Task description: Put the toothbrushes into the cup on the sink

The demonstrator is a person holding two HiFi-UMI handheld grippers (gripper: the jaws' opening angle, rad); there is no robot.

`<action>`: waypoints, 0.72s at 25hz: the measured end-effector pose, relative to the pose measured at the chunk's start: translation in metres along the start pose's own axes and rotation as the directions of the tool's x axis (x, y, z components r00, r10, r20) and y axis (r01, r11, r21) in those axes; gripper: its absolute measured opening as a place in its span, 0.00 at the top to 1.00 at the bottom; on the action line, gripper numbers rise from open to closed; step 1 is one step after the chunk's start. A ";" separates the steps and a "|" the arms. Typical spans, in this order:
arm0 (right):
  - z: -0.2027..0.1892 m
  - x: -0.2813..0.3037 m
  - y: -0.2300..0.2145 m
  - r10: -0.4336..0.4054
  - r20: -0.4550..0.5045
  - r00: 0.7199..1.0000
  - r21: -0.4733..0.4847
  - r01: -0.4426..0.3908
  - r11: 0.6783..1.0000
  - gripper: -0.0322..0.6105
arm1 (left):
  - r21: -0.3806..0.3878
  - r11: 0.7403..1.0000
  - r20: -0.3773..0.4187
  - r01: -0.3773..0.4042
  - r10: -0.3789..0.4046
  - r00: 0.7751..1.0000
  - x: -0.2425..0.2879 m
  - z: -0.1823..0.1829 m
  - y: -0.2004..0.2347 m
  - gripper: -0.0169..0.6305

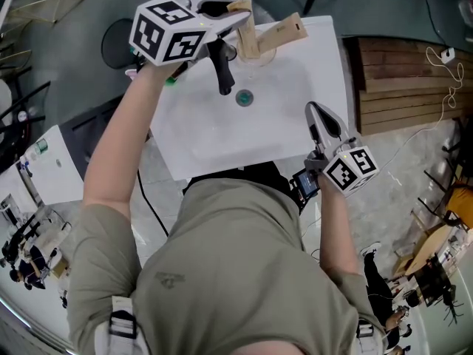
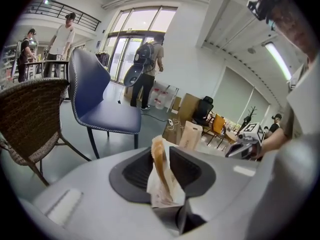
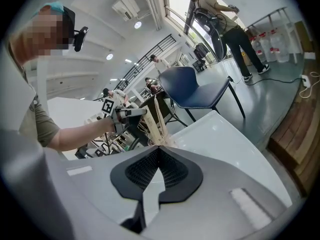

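My left gripper [image 1: 238,18] is high over the back rim of the white sink [image 1: 214,135], shut on a tan paper-wrapped toothbrush [image 1: 247,28]. The wrapper stands pinched between the jaws in the left gripper view, toothbrush [image 2: 164,184]. A second wrapped toothbrush [image 1: 284,29] leans out to the right beside it. Below them a clear cup [image 1: 259,56] shows only faintly. My right gripper [image 1: 312,111] is over the sink's front right edge, shut with nothing in it. In the right gripper view the closed jaws [image 3: 159,148] face both toothbrushes [image 3: 156,118] and the left gripper [image 3: 127,113].
A black faucet [image 1: 222,71] and the drain [image 1: 244,97] lie in the basin just under my left gripper. Wooden planking [image 1: 399,80] lies right of the sink, a white unit [image 1: 44,168] to the left. A blue chair [image 2: 100,99], a wicker chair [image 2: 30,114] and people stand beyond.
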State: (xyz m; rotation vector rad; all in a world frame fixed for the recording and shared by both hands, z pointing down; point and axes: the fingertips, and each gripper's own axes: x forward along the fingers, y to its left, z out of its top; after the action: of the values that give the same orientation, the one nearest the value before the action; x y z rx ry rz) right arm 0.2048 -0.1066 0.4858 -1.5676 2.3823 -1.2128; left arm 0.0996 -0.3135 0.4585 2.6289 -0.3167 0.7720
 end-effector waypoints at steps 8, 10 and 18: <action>-0.001 -0.005 -0.001 -0.004 0.007 1.000 0.007 0.004 1.000 0.93 | -0.018 1.000 -0.005 -0.010 0.010 1.000 -0.002 -0.004 0.002 0.85; 0.001 -0.005 -0.001 -0.004 0.010 1.000 0.007 0.004 1.000 0.93 | -0.018 1.000 -0.004 -0.015 0.015 1.000 -0.005 -0.003 0.004 0.85; 0.000 -0.005 0.004 0.004 0.016 1.000 -0.002 -0.004 1.000 0.93 | -0.024 0.999 -0.005 -0.049 0.049 0.999 -0.017 -0.002 0.007 0.85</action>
State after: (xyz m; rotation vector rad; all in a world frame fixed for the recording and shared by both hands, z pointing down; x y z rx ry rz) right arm 0.2044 -0.1025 0.4815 -1.5666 2.3761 -1.1937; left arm 0.0826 -0.3174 0.4530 2.6051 -0.3880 0.7845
